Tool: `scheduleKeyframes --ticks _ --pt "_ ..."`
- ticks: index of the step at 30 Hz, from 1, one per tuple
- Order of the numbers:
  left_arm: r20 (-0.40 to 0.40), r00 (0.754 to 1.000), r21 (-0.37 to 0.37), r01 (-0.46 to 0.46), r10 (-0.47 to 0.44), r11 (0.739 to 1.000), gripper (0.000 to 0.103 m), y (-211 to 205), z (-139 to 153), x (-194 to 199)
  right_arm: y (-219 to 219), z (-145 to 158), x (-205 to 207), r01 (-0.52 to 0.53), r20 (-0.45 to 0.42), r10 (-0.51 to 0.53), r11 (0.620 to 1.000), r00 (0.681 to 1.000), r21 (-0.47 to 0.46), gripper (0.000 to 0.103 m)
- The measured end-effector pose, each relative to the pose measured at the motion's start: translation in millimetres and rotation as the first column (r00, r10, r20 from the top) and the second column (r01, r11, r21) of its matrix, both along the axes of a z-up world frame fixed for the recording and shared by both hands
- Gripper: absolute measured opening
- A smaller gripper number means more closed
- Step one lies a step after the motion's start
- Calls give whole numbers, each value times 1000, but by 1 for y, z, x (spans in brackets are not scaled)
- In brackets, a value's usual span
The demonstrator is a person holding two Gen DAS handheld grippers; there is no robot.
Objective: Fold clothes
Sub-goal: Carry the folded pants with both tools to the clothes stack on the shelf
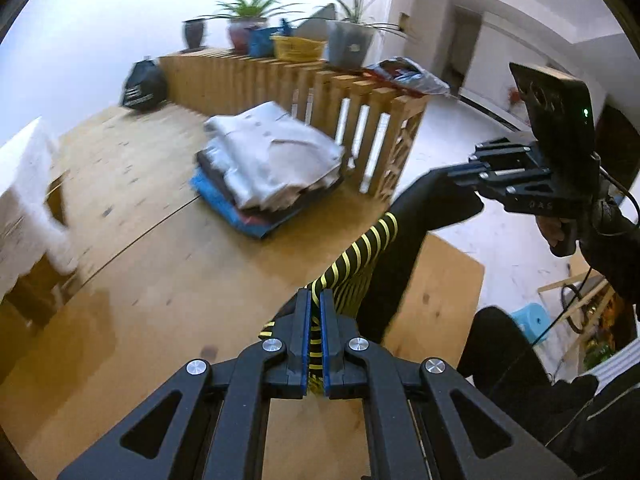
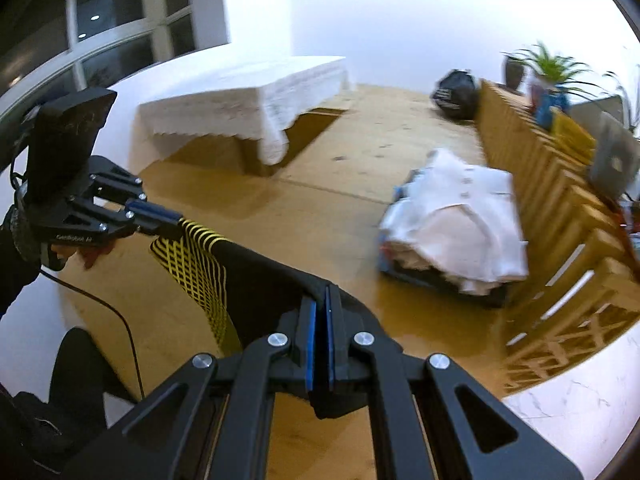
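Both grippers up off tabletop (image 1: 140,240), garment (image 1: 400,248) stretched between. Left fingers (image 1: 306,320) clamped on striped end, right fingers (image 2: 310,320) clamped on black end. Folded pile (image 1: 268,164) behind.

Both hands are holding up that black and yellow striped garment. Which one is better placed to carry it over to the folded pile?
Probably the right gripper: the folded pile lies on its side, by the wooden fence. The left gripper pinches the garment's striped end, farther from it.

Left claw (image 1: 316,300) jaws clamped on cloth, pointing steeply down. Right claw (image 2: 321,300) likewise clamped. Both held raised, apart, each gripped by a hand (image 1: 560,236).
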State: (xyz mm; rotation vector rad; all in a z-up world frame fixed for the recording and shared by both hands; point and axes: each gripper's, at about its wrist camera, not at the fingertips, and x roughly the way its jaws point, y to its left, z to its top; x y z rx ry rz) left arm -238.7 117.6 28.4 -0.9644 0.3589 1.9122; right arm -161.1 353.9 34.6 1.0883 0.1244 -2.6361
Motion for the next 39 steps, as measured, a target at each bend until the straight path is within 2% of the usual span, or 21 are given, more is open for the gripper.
scheduleKeyframes --ticks 6,9,13,15,17,20,21,22,23,24,26,28,30,32,34,37,39 --pt "-38 996 -22 82 -83 996 3 70 26 -64 54 35 -65 86 -72 -81 994 994 71 4" --pt "-72 990 -41 119 -122 992 3 107 46 -113 88 49 -120 129 -84 -122 988 989 83 4" --pt "-83 988 -54 122 -126 991 3 156 55 -200 140 44 -214 207 -36 -205 974 978 91 4" --pt "-77 991 -77 99 -105 992 3 181 44 -248 159 30 -264 233 -5 -234 966 972 109 4" --pt "-31 996 -88 76 -79 993 3 203 24 -295 175 5 -311 251 68 -258 963 964 95 4" --pt "41 999 -125 1 4 992 4 227 -23 -359 193 -40 -370 295 151 -312 947 938 123 6" --pt "53 998 -144 -28 36 989 4 233 -38 -375 196 -53 -384 313 157 -336 937 929 153 9" --pt "59 996 -166 -59 69 984 4 239 -53 -390 200 -65 -397 337 163 -367 923 916 183 23" --pt "61 993 -177 -84 96 981 4 242 -63 -401 204 -72 -406 364 171 -400 908 901 208 29" --pt "62 991 -179 -105 117 978 4 244 -68 -410 208 -78 -413 386 172 -428 894 887 229 33" --pt "76 984 -152 -146 159 978 4 241 -68 -424 214 -78 -416 427 148 -473 866 869 258 33" --pt "88 980 -88 -171 179 981 4 231 -58 -430 215 -65 -406 446 69 -474 861 878 244 33" --pt "85 982 -43 -168 171 985 4 217 -47 -421 210 -54 -388 428 42 -440 888 897 166 33" --pt "102 988 5 -117 116 993 4 206 -42 -400 200 -53 -371 357 67 -363 930 929 84 32" --pt "107 994 22 -32 30 999 9 204 -48 -369 187 -64 -362 314 88 -326 941 941 123 32" --pt "150 989 -28 0 4 1000 9 212 -81 -348 187 -100 -369 349 125 -395 894 910 281 32" --pt "178 983 -64 -34 45 997 9 216 -105 -352 202 -122 -379 392 183 -458 868 870 306 33"
